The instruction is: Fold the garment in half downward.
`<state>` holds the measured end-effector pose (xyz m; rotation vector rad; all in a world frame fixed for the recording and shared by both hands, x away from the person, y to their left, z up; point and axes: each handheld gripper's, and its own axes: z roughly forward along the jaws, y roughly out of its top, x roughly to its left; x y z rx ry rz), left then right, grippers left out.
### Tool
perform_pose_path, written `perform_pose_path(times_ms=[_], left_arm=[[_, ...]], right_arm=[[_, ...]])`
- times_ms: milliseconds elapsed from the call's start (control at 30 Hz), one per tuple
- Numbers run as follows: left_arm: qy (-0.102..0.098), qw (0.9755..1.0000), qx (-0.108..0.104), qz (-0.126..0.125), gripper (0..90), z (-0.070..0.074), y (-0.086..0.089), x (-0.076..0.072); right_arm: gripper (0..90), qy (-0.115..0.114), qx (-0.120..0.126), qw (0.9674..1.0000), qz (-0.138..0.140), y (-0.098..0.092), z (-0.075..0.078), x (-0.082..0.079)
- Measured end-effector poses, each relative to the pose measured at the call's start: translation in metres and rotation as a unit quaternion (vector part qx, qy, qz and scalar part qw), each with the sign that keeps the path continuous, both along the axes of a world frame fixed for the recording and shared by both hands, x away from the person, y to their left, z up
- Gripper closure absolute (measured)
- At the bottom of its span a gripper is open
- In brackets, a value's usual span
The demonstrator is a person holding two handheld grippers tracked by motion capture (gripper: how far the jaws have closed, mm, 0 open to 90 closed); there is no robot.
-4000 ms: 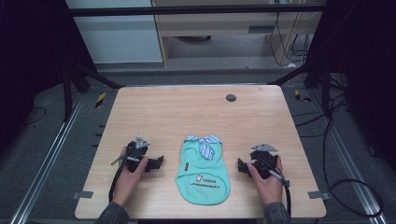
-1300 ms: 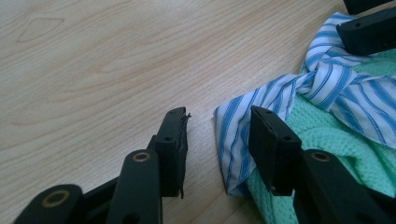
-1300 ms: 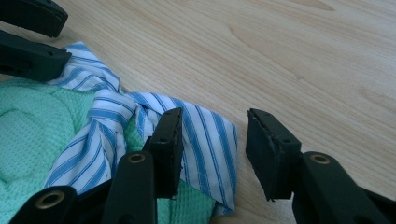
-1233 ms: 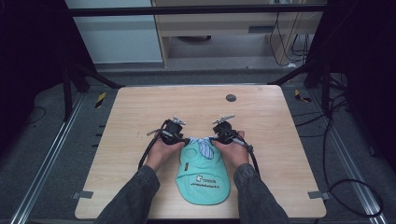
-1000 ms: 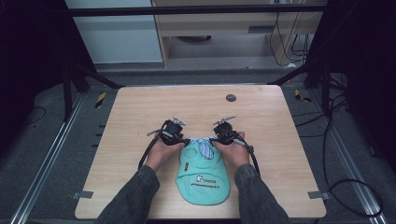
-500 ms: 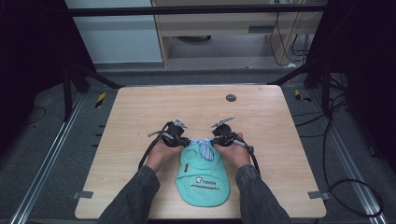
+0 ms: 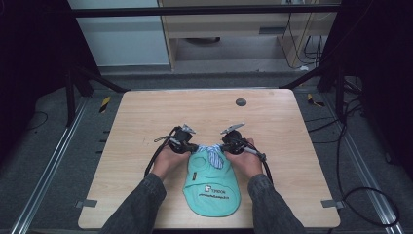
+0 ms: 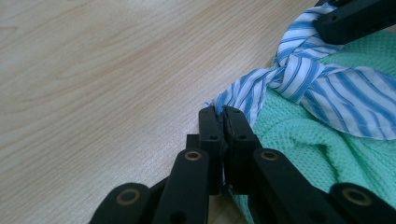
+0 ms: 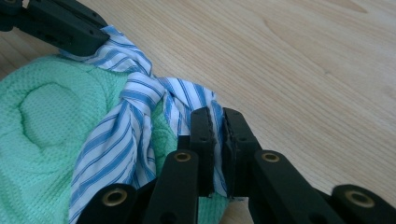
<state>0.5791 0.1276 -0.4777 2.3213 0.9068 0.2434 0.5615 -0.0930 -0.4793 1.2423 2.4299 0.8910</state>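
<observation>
A: Start at the pinch. How do the jaws stand?

B: The left gripper (image 8: 219,112) has just been closing, and its jaws are now pressed together on the blue-and-white striped cotton collar (image 8: 299,79) at its outer corner. The right gripper (image 9: 215,114) has done the same at the collar's other end, with striped cloth caught between its pads.

A: And the garment itself?

B: The small mint-green waffle-knit pet shirt (image 7: 213,183) lies flat on the light wooden table (image 7: 146,112), near the middle of the near edge, hem toward the person and collar toward the far edge. The collar is knotted at its centre, between the two grippers.

A: What makes the next move go well?

B: I'd judge both bites are shallow, right at the cloth's edge. The left looks to have collar only, so the knit beneath could lag or the fabric slip. Raise both hands together, level, keeping the collar lightly taut without pulling the knot tighter.

A: Risks?

B: Uneven lifting would twist the shirt. The trailing black cables (image 7: 155,158) beside the wrists could drag across the cloth, so keep them outboard.
</observation>
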Motion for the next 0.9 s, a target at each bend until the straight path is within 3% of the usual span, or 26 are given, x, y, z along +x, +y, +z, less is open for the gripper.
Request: perform_pose_path(times_ms=[500,900], left_arm=[[-0.035,0.9992,-0.001,-0.021,87.9,0.032,-0.002,-0.007],[-0.057,0.9977,0.006,-0.037,88.0,0.053,-0.002,-0.009]], right_arm=[[83.8,-0.052,0.023,0.9981,0.023,-0.010,0.029,-0.019],[83.9,-0.078,0.016,0.9960,0.040,-0.014,0.046,-0.022]])
